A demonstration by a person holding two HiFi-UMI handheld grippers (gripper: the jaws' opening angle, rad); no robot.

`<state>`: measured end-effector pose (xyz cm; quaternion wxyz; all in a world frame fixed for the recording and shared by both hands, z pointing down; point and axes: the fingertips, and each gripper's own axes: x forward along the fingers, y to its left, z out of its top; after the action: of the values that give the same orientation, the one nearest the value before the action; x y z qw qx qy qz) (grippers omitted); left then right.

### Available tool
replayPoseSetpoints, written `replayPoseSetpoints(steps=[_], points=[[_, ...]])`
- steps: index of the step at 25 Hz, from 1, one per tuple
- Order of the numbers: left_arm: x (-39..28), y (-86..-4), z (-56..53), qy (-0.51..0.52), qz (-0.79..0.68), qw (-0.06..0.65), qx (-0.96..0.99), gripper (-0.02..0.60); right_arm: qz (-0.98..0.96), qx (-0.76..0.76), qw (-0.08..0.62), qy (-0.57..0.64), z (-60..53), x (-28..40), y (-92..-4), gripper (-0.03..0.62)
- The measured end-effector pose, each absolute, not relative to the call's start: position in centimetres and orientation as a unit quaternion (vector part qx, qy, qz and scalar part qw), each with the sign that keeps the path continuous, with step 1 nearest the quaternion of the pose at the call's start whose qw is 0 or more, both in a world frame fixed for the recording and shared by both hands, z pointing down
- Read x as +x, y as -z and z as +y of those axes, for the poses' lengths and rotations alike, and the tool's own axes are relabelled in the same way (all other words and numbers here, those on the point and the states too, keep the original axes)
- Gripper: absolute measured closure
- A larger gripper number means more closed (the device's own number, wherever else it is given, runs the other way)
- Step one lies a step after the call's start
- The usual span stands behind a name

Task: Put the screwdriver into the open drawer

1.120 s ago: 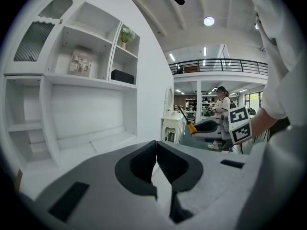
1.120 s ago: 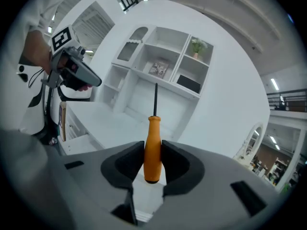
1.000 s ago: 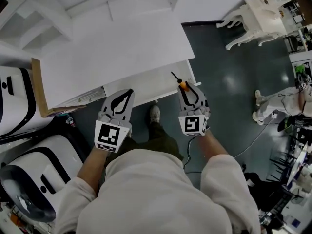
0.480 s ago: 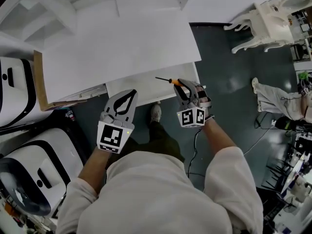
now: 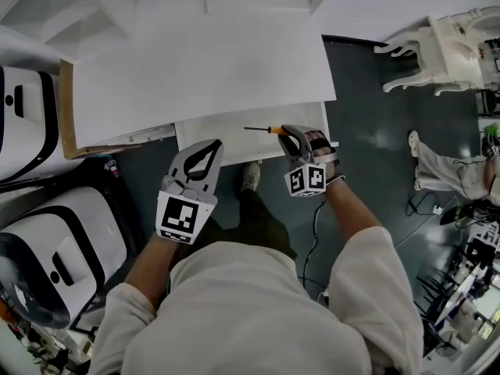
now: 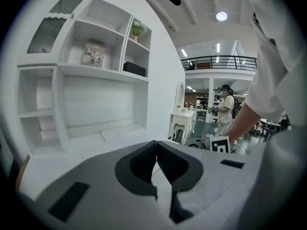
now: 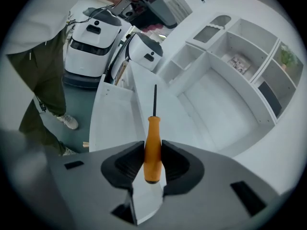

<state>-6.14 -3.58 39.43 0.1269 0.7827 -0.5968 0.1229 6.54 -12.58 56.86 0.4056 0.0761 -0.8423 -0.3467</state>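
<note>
The screwdriver point(image 5: 269, 130) has an orange handle and a thin dark shaft that points left. My right gripper point(image 5: 291, 136) is shut on the handle and holds it over the open white drawer point(image 5: 219, 136), which juts out under the white desk top point(image 5: 211, 61). In the right gripper view the handle point(image 7: 152, 147) stands clamped between both pads, with its shaft reaching out over the drawer point(image 7: 111, 123). My left gripper point(image 5: 206, 158) hovers just off the drawer's front edge at the left. In the left gripper view its jaws point(image 6: 156, 150) meet with nothing between them.
White rounded machines point(image 5: 47, 241) stand on the floor at the left, beside a brown board point(image 5: 66, 116) leaning on the desk's side. A white ornate stool point(image 5: 445, 41) and another person point(image 5: 453, 170) are at the right. White shelving point(image 6: 91, 66) rises behind the desk.
My right gripper has sunk and rolled, swinging the screwdriver's shaft from up-left to straight left over the drawer. The left gripper has hardly moved.
</note>
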Motion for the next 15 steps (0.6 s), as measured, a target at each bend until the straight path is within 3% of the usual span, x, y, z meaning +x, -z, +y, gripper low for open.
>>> replayPoseSetpoints(steps=[15], points=[[-7.0, -41.5, -4.2, -0.126, -0.620, 0.151, 0.760, 0.575, -0.826, -0.015, 0.428, 0.366, -13.4, 5.0, -62.7, 0.476]])
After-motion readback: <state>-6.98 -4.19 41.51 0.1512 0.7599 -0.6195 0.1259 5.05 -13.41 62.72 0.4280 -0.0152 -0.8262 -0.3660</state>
